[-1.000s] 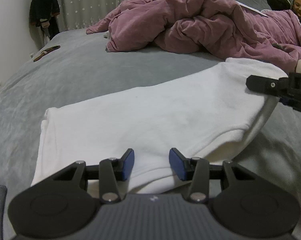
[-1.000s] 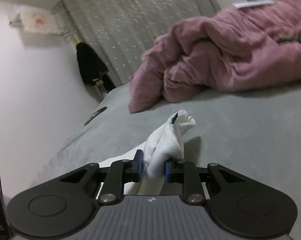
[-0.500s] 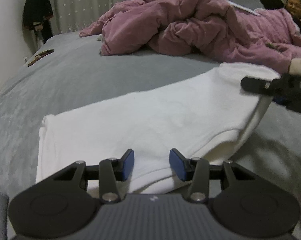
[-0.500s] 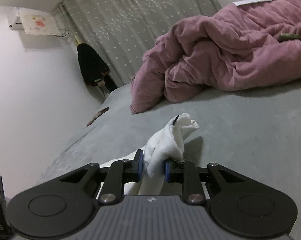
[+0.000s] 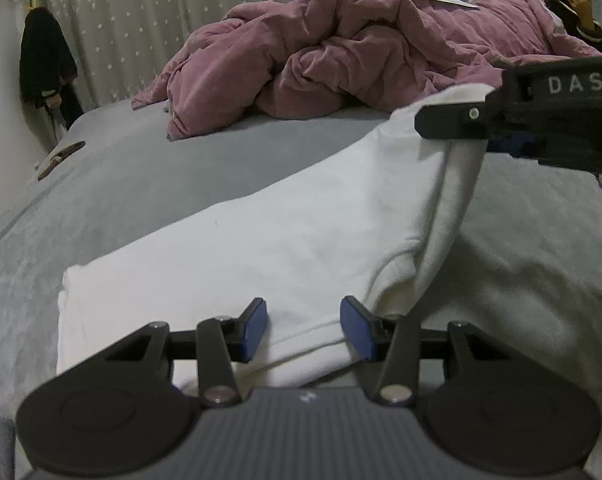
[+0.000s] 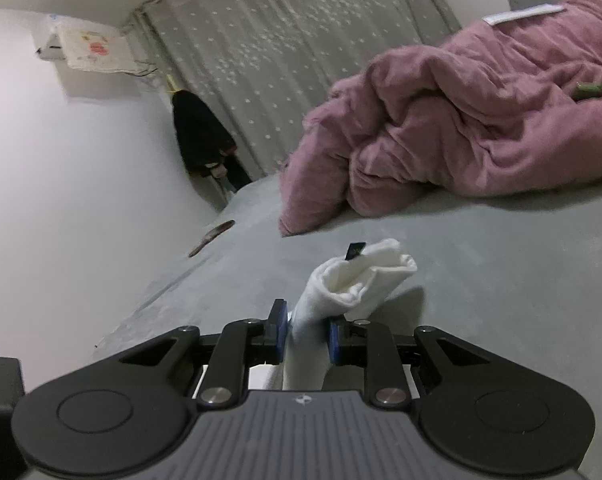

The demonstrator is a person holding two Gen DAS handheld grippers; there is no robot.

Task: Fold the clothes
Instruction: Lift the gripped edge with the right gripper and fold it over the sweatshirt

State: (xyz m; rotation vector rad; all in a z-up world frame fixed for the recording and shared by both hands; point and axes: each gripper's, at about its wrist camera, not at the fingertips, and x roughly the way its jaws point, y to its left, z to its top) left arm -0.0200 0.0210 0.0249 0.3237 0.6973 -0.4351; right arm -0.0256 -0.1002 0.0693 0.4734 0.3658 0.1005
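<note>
bed (image 5: 149, 184): grey, fills frame | duvet (image 5: 341, 52): pink, top centre | garment (image 5: 241, 252): white, mid-frame, flat, right corner raised | left gripper (image 5: 303, 328): jaws part-open over near hem, holding nothing | right gripper (image 6: 308, 332): jaws clamped on bunched corner | risk: thin pinch slipping, fold collapsing

The garment (image 5: 261, 248) lay on the bed (image 5: 141, 168), in front of the heaped duvet (image 5: 341, 52), with curtains (image 5: 161, 12) behind.

White garment (image 5: 285, 248), mauve duvet (image 5: 341, 52) — grey bedspread (image 5: 149, 168), star-dotted curtain (image 5: 173, 12)
</note>
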